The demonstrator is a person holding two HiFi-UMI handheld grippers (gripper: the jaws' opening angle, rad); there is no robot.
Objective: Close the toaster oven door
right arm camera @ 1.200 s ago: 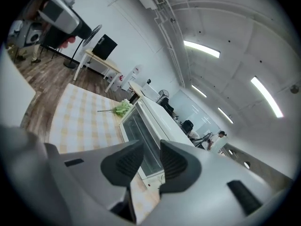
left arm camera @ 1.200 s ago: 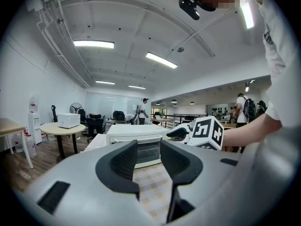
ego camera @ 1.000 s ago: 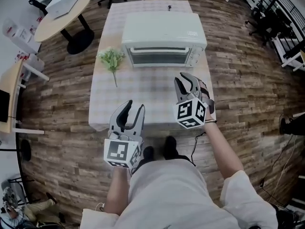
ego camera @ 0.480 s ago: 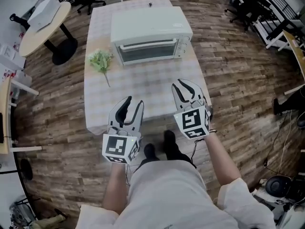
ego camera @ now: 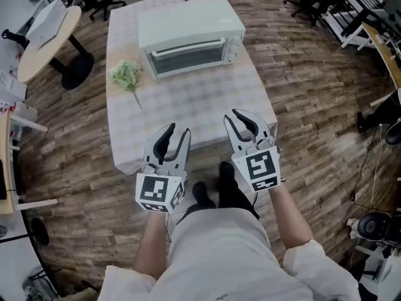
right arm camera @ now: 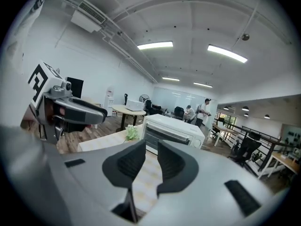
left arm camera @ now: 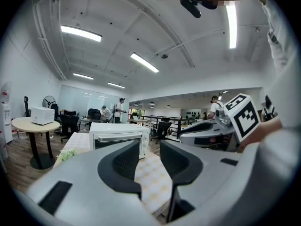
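The pale green toaster oven [ego camera: 188, 36] stands at the far end of the checked table [ego camera: 188, 115], its glass door upright and flush against the front. It also shows in the left gripper view [left arm camera: 117, 138] and the right gripper view [right arm camera: 171, 133]. Both grippers hover side by side over the table's near edge, well short of the oven. My left gripper [ego camera: 175, 134] is open with nothing between its fingers. My right gripper [ego camera: 242, 121] has just been closing its jaws somewhat; a gap remains and nothing is in it.
A green plant sprig [ego camera: 127, 75] lies on the table left of the oven. A round side table [ego camera: 47, 33] with a white box stands far left, office chairs beyond. Wooden floor surrounds the table. People stand in the far background [left arm camera: 120, 109].
Both grippers have drawn back from the oven to the table's near edge, the right one farther and rolling. The oven's door looks the same throughout.
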